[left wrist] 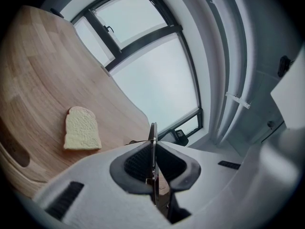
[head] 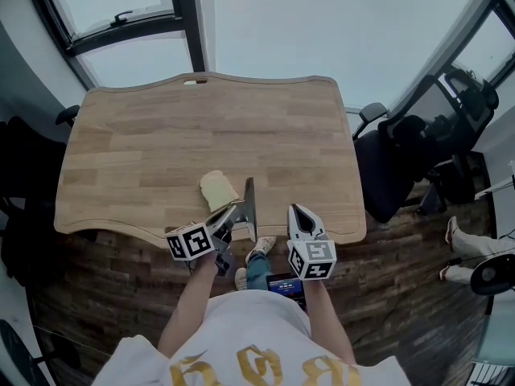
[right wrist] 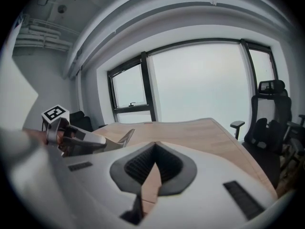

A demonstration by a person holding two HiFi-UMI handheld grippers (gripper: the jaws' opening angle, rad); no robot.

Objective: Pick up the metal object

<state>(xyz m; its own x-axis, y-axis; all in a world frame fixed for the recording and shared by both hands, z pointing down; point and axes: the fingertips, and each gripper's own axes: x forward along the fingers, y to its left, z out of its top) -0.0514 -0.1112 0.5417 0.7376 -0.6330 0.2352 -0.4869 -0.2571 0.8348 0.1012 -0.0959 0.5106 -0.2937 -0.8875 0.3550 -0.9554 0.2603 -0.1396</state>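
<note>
left gripper (head: 232, 214): jaws clamped on metal object (head: 250, 207), long axis pointing away from person, probably lifted | right gripper (head: 298, 213): jaws together, empty | bread (head: 218, 190) on tabletop (head: 153, 147)

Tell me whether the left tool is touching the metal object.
Touching. The left gripper view shows the jaws of the left tool closed on the thin metal object, which stands edge-on, pinched between them with no gap on either side.

One bread slice (head: 219, 190) on wooden table (head: 161, 151)
</note>
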